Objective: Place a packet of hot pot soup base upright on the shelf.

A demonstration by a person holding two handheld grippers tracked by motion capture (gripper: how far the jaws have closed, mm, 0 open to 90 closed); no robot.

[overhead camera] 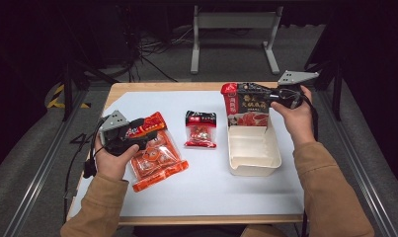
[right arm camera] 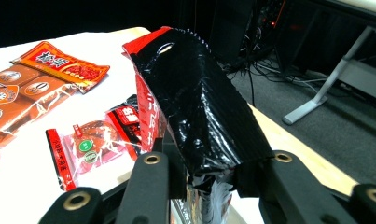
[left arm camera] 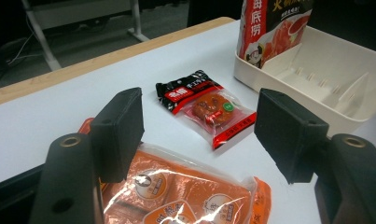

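Right hand (overhead camera: 296, 114) raised at the far right of the table (overhead camera: 206, 192), forearm slanting up from the near edge in a tan sleeve (overhead camera: 330, 192). Right tongs (overhead camera: 265, 97) pointing left, clamped on the top edge of a tall red-and-black pouch (overhead camera: 246, 104) — held upright, its bottom inside the far end of the cream tray (overhead camera: 253, 153). Large Chinese characters on the pouch front above a picture of red soup; too blurred to read.

Left hand (overhead camera: 113, 155) low at the near left, wrist bent. Left tongs (overhead camera: 144, 129) aimed right and hanging just over the orange packet (overhead camera: 157, 158) — jaws standing apart, nothing between them. Packet flat on the table, clear film over round-labelled portions, red header strip with characters not legible.

Between packet and tray, a small black-and-red sachet (overhead camera: 200, 129) lying flat; white characters on its black top, green round sticker in the left gripper view.
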